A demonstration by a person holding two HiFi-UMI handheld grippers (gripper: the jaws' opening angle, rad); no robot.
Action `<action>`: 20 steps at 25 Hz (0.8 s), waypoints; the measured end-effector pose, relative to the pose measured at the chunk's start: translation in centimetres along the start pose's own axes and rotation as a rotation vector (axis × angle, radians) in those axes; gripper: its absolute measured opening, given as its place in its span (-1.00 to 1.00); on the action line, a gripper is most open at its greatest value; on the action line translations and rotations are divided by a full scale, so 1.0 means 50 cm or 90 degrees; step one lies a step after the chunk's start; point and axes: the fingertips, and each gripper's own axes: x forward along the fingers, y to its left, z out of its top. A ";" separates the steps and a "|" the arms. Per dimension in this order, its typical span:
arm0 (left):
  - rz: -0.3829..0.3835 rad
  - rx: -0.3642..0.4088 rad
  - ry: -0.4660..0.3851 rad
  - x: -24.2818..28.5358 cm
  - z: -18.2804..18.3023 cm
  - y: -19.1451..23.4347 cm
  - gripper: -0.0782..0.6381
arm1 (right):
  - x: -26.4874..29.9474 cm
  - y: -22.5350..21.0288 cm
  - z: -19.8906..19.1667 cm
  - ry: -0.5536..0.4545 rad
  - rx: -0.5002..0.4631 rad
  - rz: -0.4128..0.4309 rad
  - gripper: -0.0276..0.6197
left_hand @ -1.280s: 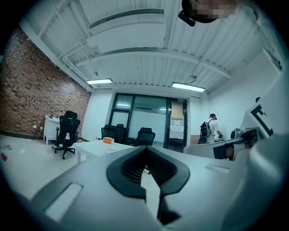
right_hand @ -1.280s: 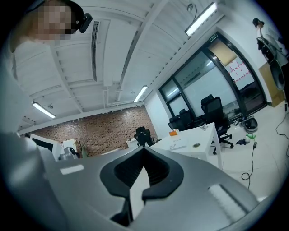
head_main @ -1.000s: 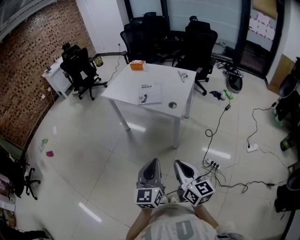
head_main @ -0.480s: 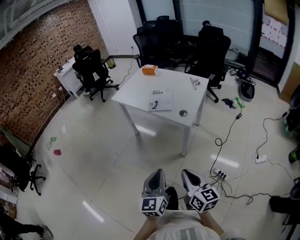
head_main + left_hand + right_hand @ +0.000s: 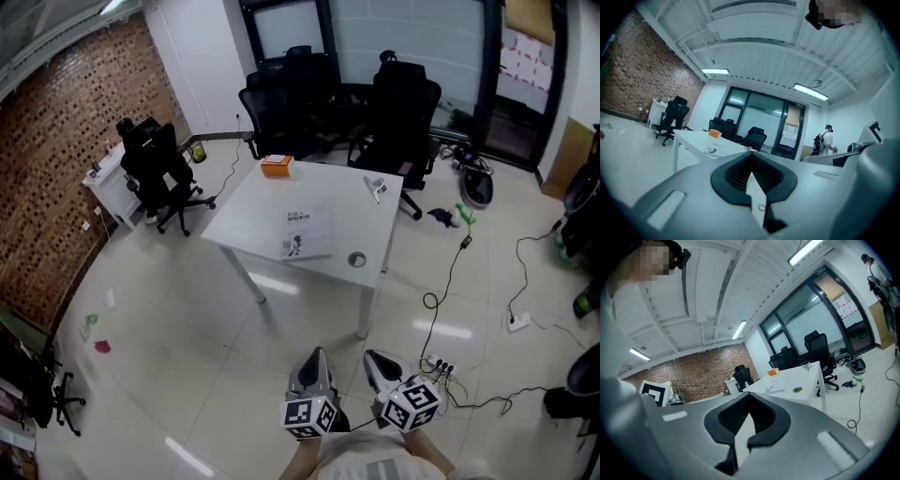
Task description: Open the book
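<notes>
A pale tiled floor (image 5: 187,356) fills most of the head view, with a brick wall (image 5: 56,169) along the left and glass panels across the far side. A white table (image 5: 347,216) stands in the middle of the room, set at an angle. Black chairs (image 5: 403,103) crowd its far side, and one more chair (image 5: 155,164) sits at the left beside a small white desk (image 5: 101,178). The left gripper (image 5: 315,354) and the right gripper (image 5: 373,355) are side by side at the near edge of the head view, well apart from the table and pointing towards it, each with its marker cube nearest the person. In its own view the left gripper (image 5: 751,151) has its jaws pressed together with nothing between them. The right gripper (image 5: 749,394) is the same, closed and empty. The book (image 5: 307,232) lies flat and closed on the near half of the table, cover up and untouched. It also shows far off in the left gripper view (image 5: 712,150) and the right gripper view (image 5: 772,389). An orange box (image 5: 276,166) sits at the table's far left edge and a small pale object (image 5: 376,188) near its far right edge, too small to identify. A little round disc (image 5: 356,260) lies just right of the book, near the front corner. On the floor at the right a cable (image 5: 448,272) runs to a power strip (image 5: 436,366) near the right gripper.
</notes>
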 end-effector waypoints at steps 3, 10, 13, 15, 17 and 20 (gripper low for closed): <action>-0.014 -0.004 0.004 0.071 0.018 0.037 -0.75 | 0.064 -0.037 0.024 0.004 -0.001 -0.032 -0.90; -0.023 -0.001 0.016 0.236 0.094 0.180 -0.75 | 0.285 -0.076 0.087 0.019 0.015 -0.060 -0.90; -0.034 0.046 0.006 0.313 0.143 0.231 -0.76 | 0.391 -0.088 0.127 0.014 0.012 -0.068 -0.90; -0.042 0.069 0.000 0.358 0.170 0.262 -0.75 | 0.452 -0.084 0.151 0.008 -0.012 -0.068 -0.90; -0.055 0.072 -0.004 0.404 0.193 0.289 -0.75 | 0.509 -0.078 0.178 -0.008 -0.032 -0.063 -0.90; -0.076 0.080 -0.007 0.472 0.218 0.310 -0.75 | 0.578 -0.095 0.208 -0.022 -0.033 -0.063 -0.90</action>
